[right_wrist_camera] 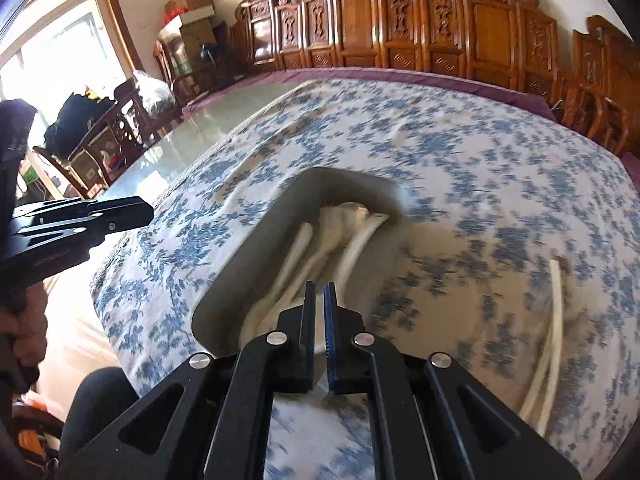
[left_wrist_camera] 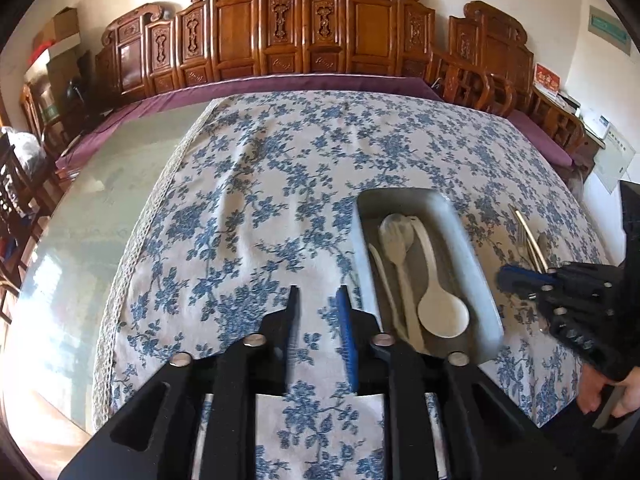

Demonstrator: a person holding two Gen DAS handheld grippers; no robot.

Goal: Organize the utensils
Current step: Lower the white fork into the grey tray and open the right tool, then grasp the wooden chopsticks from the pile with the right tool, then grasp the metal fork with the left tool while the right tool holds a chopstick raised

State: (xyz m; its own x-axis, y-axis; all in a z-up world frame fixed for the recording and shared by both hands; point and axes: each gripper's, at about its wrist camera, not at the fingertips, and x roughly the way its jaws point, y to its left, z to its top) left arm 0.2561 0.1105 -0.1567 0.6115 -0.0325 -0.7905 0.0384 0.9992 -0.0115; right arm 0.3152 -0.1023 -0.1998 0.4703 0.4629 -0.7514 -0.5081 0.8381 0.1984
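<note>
While the left gripper (left_wrist_camera: pixel 318 300) stood low in the centre of the left wrist view, its jaws were parted a little, with only the blue-flowered tablecloth (left_wrist_camera: pixel 256 184) showing between the black finger (left_wrist_camera: pixel 290 320) and the blue-padded finger (left_wrist_camera: pixel 347 332); nothing was held there. Just to the right of that gripper lay the grey metal tray (left_wrist_camera: pixel 486 280), long side running up the frame. Inside it lay white plastic utensils: a white spoon (left_wrist_camera: pixel 442 312) with its bowl toward the near end, and other pale handled pieces crossing near the far end, too blurred to tell apart. Right of the tray, on the cloth, lay metal cutlery (left_wrist_camera: pixel 528 240), partly hidden by the right gripper (left_wrist_camera: pixel 516 276) that reached in from the right edge, a hand (left_wrist_camera: pixel 604 392) beneath it.

From the right wrist view, the right gripper (right_wrist_camera: pixel 320 292) had its jaws nearly together, a thin pale sliver showing between them; whether that was a utensil I could not tell. Just beyond its tips lay the tray (right_wrist_camera: pixel 240 264) with the white utensils (right_wrist_camera: pixel 340 224) smeared by motion. At the lower right a pale curved strip (right_wrist_camera: pixel 554 320) lay on the cloth, apart from the tray. At the left edge the left gripper (right_wrist_camera: pixel 136 212) showed side-on. Farthest off, carved wooden furniture (left_wrist_camera: pixel 304 28) lined the wall.
</note>
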